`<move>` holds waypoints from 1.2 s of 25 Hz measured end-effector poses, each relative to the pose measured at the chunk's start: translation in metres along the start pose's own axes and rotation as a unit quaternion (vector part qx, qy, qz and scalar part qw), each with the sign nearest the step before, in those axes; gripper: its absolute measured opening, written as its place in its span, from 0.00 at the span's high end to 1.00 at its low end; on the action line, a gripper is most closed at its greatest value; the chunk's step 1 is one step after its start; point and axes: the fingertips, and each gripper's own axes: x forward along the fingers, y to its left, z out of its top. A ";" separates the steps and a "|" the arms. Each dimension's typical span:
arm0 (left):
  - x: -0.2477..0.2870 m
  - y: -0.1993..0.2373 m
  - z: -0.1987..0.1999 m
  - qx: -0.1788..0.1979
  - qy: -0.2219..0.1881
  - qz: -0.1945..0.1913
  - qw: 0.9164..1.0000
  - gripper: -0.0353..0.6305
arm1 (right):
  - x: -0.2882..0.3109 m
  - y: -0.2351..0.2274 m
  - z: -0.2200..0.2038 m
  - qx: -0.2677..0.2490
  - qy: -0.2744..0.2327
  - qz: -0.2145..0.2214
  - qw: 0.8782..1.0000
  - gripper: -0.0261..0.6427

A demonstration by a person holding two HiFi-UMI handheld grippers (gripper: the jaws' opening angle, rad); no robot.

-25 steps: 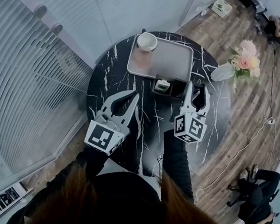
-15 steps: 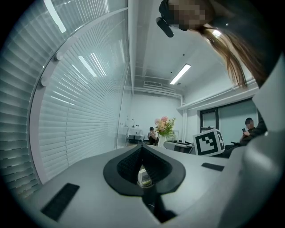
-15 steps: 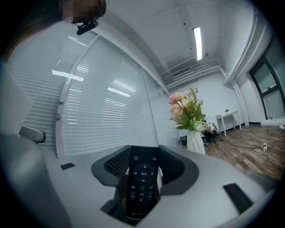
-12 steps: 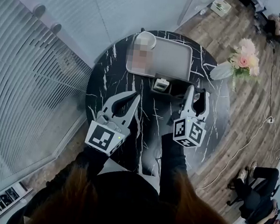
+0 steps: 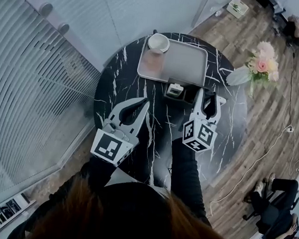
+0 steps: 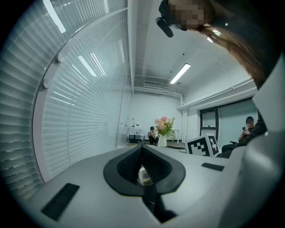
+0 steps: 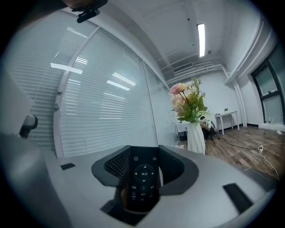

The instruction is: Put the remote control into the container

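Between the fingers (image 7: 174, 168) of our right gripper (image 7: 144, 152) stands the remote control (image 7: 142, 187), buttons facing the camera. The fingers pinch it along both long edges and are spread fairly wide to take its width. From the head view we see this gripper over the black marbled bench (image 5: 124, 82), just right of the dark container (image 5: 175, 91), with the remote not yet inside it. The fingers of our left gripper (image 6: 142, 149) are pressed together at the tips, with nothing in them. Beyond the container lies a grey tray (image 5: 184, 67) with a white cup (image 5: 158, 43) at its corner. A vase of flowers (image 5: 261, 64) stands near the bench's right edge.
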 end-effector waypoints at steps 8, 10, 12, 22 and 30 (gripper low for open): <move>0.001 -0.003 -0.001 -0.001 -0.001 -0.005 1.000 0.95 | 0.002 0.008 -0.043 -0.044 0.077 0.008 0.996 0.66; 0.001 -0.004 -0.001 -0.002 -0.002 -0.005 1.000 0.95 | 0.003 0.007 -0.050 -0.039 0.093 0.008 0.995 0.66; 0.000 -0.005 0.000 -0.003 -0.003 -0.005 1.000 0.95 | 0.004 0.009 -0.052 -0.045 0.099 0.017 0.994 0.66; -0.002 -0.008 0.006 0.003 -0.009 0.000 1.000 0.95 | 0.010 0.021 -0.026 -0.050 0.073 0.063 0.994 0.73; -0.005 -0.010 0.015 0.008 -0.018 0.004 1.000 0.95 | -0.002 0.026 0.017 -0.028 0.011 0.109 0.994 0.93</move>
